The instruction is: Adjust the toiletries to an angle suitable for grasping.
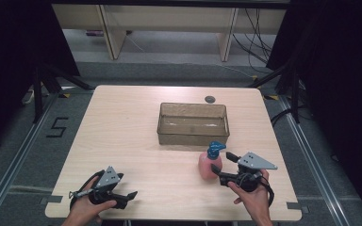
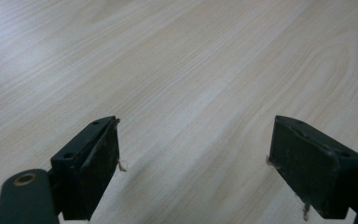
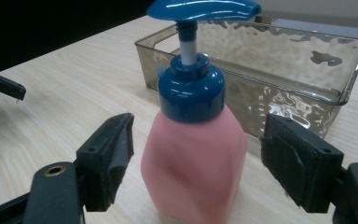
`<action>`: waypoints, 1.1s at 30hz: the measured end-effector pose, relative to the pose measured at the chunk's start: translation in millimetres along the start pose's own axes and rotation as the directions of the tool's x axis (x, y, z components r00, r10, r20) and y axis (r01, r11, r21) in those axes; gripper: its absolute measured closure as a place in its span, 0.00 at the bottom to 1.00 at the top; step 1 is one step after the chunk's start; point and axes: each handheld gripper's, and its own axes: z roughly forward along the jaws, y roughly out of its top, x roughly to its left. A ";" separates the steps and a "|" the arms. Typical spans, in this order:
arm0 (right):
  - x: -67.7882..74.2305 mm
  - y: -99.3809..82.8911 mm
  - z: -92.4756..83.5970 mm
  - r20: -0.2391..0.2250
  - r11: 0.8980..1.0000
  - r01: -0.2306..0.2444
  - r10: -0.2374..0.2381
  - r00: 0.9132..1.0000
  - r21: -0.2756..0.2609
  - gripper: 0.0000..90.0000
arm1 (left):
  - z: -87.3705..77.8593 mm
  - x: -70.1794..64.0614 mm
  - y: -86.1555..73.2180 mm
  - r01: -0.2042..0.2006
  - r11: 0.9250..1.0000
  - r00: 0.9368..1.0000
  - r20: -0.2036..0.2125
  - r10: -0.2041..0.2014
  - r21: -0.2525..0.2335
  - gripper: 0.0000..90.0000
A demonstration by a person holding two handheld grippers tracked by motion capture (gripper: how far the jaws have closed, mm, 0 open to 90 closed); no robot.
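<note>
A pink soap bottle [image 1: 210,165] with a blue pump top [image 1: 215,149] stands upright on the light wooden table [image 1: 122,136], at the front right. My right gripper [image 1: 221,163] reaches it from the right, its jaws open on either side of the body. In the right gripper view the bottle [image 3: 193,163] sits between the two pads [image 3: 114,154] with a narrow gap on each side. My left gripper [image 1: 127,197] rests near the front left edge, held by a hand. Its jaws stand wide open over bare wood [image 2: 193,154].
A clear brownish plastic tub [image 1: 193,136] stands just behind the bottle at the table's middle; its near wall [image 3: 284,98] is close to the right jaw. A small round grommet [image 1: 209,99] lies behind the tub. Dark stands flank the table.
</note>
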 end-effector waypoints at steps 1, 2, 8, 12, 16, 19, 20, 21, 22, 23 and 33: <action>-0.7 0.2 1.6 0.003 1.000 0.020 -0.020 1.000 -0.015 0.29 | 0.3 -0.3 -0.1 0.008 1.000 1.000 0.003 -0.008 -0.006 0.17; -0.7 0.2 1.6 0.003 1.000 0.020 -0.020 1.000 -0.015 0.29 | 0.3 -0.3 -0.1 0.008 1.000 1.000 0.003 -0.008 -0.006 0.17; -0.4 0.4 3.4 -0.004 1.000 0.015 -0.015 1.000 -0.023 0.29 | 1.4 -0.1 0.2 0.023 1.000 1.000 0.007 -0.023 -0.006 0.17; 1.2 0.3 4.4 -0.009 1.000 -0.012 0.012 1.000 -0.021 0.29 | 1.9 2.1 0.7 0.002 1.000 1.000 -0.003 -0.002 -0.001 0.17; -1.4 0.6 5.5 -0.003 1.000 0.025 -0.025 1.000 -0.019 0.29 | 2.4 1.2 1.4 0.016 1.000 1.000 0.007 -0.016 0.003 0.17; 0.4 1.0 6.7 -0.005 1.000 0.000 0.000 1.000 -0.014 0.29 | 3.6 0.9 1.8 0.017 1.000 1.000 0.011 -0.017 0.004 0.17; 0.4 1.0 6.7 -0.005 1.000 0.000 0.000 1.000 -0.014 0.29 | 3.8 0.8 1.8 0.017 1.000 1.000 0.010 -0.017 0.003 0.17; -0.8 1.2 7.8 -0.006 1.000 0.015 -0.015 1.000 -0.023 0.29 | 3.7 0.7 1.7 0.017 1.000 1.000 0.010 -0.017 0.004 0.17; 1.2 1.4 9.7 -0.004 1.000 0.001 -0.001 1.000 -0.028 0.29 | 3.3 0.6 1.7 0.016 1.000 1.000 0.010 -0.016 0.003 0.17; 1.2 1.4 9.7 -0.004 1.000 0.001 -0.001 1.000 -0.028 0.29 | 3.6 -0.4 1.5 0.029 1.000 1.000 0.010 -0.029 -0.007 0.17; 1.0 5.1 22.4 -0.015 0.999 0.041 -0.041 0.999 -0.017 0.31 | 3.5 -0.8 1.5 0.023 1.000 1.000 0.013 -0.023 -0.008 0.17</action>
